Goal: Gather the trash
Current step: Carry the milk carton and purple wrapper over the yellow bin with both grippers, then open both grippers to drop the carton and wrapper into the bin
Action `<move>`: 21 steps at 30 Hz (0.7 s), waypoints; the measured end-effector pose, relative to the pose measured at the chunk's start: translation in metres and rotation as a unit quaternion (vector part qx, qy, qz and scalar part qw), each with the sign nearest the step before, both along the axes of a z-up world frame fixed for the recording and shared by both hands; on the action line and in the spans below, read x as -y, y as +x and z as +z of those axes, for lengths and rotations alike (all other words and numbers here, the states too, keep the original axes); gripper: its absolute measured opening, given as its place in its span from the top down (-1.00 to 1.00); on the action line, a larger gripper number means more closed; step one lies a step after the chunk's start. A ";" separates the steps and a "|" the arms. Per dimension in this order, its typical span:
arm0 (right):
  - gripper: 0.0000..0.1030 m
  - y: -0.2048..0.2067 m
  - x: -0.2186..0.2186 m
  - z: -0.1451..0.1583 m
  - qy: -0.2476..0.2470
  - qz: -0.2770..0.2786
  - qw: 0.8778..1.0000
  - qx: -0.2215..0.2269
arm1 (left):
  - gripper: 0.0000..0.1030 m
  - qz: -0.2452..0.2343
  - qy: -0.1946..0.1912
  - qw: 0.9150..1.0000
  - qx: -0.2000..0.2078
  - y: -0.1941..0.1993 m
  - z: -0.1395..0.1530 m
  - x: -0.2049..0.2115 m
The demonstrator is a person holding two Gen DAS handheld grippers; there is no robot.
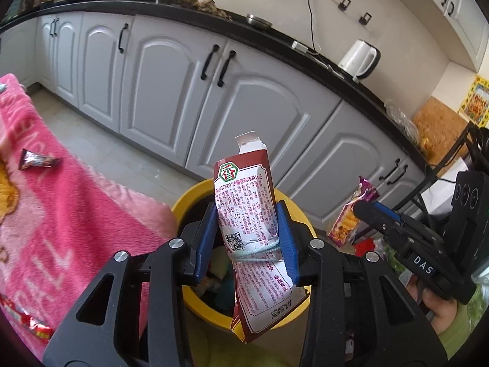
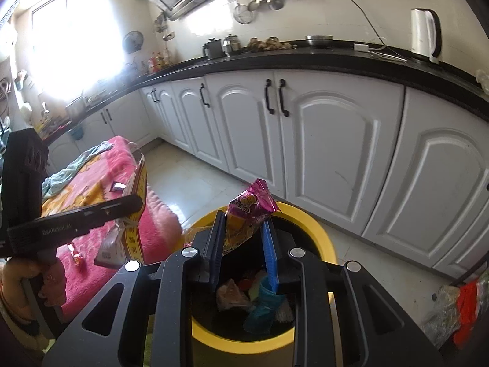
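White kitchen cabinets (image 1: 171, 91) back the scene. Pink blanket (image 1: 61, 214) at left carries a small wrapper (image 1: 38, 159). Left tongs (image 1: 248, 238) clamp a red-and-white pouch (image 1: 253, 238) over the yellow bin (image 2: 318, 235); right tongs (image 2: 243, 244) pinch a purple snack packet (image 2: 247, 211) above it.

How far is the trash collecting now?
Done: several pieces already lie in the yellow bin. In hand: the left gripper holds a red-and-white packet and the right gripper a purple snack bag, both over the bin. Left: a dark wrapper and a red wrapper on the pink blanket.
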State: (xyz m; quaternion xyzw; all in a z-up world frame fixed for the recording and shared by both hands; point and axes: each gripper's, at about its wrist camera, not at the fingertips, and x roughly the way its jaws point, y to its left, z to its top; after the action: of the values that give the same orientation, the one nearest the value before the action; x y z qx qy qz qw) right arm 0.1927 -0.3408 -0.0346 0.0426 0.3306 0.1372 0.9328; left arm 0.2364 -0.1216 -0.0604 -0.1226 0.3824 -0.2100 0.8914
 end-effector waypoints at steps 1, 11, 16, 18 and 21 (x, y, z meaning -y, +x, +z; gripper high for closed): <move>0.56 0.001 0.000 -0.001 -0.001 -0.002 1.000 -0.001 | 0.39 -0.004 0.002 1.000 -0.001 0.001 -0.002 0.002; 0.55 0.009 0.005 -0.012 -0.010 -0.009 1.000 -0.019 | 0.39 -0.025 0.010 1.000 -0.012 0.008 -0.018 0.021; 0.54 0.015 0.006 -0.023 -0.015 -0.010 0.999 -0.037 | 0.39 -0.030 0.008 0.999 -0.021 0.010 -0.027 0.025; 0.46 0.017 0.007 -0.027 -0.013 -0.013 0.999 -0.043 | 0.39 -0.031 0.006 0.999 -0.026 0.012 -0.031 0.025; 0.42 0.019 0.007 -0.029 -0.009 -0.015 0.999 -0.048 | 0.38 -0.026 0.008 0.999 -0.032 0.014 -0.033 0.024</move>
State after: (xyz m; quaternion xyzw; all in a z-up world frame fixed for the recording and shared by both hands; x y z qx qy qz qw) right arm 0.2113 -0.3481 -0.0633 0.0456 0.3753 0.1180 0.9182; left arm 0.2502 -0.1460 -0.0939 -0.1120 0.4158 -0.2261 0.8737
